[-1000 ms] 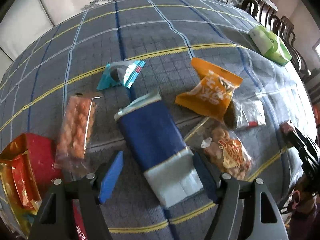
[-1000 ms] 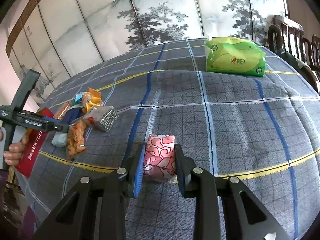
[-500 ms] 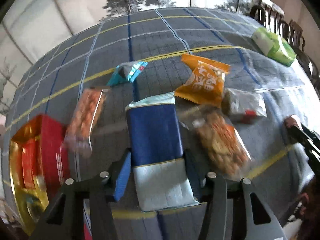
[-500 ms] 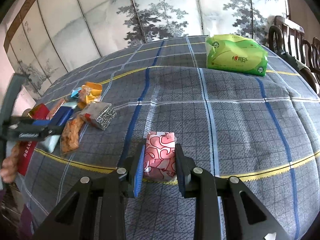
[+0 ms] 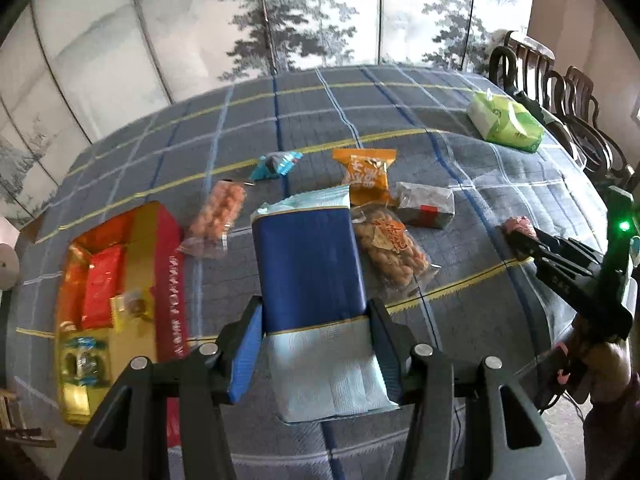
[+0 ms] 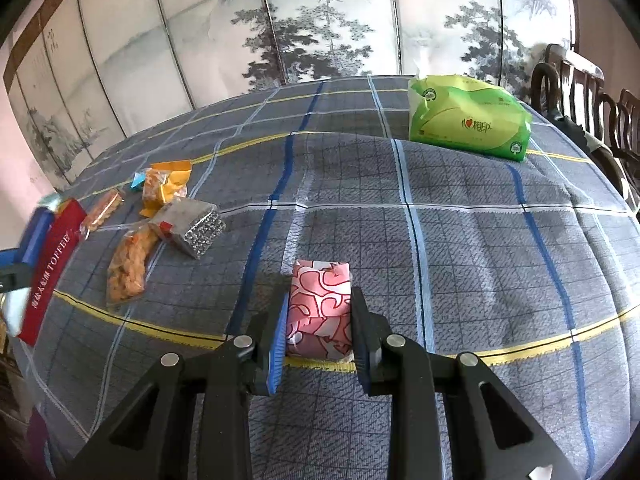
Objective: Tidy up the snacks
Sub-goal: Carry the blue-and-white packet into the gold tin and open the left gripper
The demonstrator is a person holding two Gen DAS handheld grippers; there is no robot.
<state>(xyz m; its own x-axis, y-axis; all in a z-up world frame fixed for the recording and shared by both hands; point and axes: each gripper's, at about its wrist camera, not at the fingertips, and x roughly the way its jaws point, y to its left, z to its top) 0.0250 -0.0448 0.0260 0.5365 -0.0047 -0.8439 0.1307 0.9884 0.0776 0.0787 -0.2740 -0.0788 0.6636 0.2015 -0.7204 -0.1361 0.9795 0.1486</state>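
Fingers point(image 5: 252, 344) clamp blue packet point(image 5: 310, 264); right fingers point(image 6: 358, 320) squeeze pink packet point(image 6: 320, 308).

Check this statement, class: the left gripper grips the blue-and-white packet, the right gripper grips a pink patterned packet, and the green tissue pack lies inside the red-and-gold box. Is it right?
One part is wrong. The green tissue pack lies on the tablecloth at the far side, not in the red-and-gold box; the left wrist view shows both. The left gripper does grip the blue-and-white packet, the right gripper the pink patterned packet.

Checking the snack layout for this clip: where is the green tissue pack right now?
The green tissue pack lies at the table's far right edge in both wrist views, near the wooden chairs, well apart from the snack cluster on the left.
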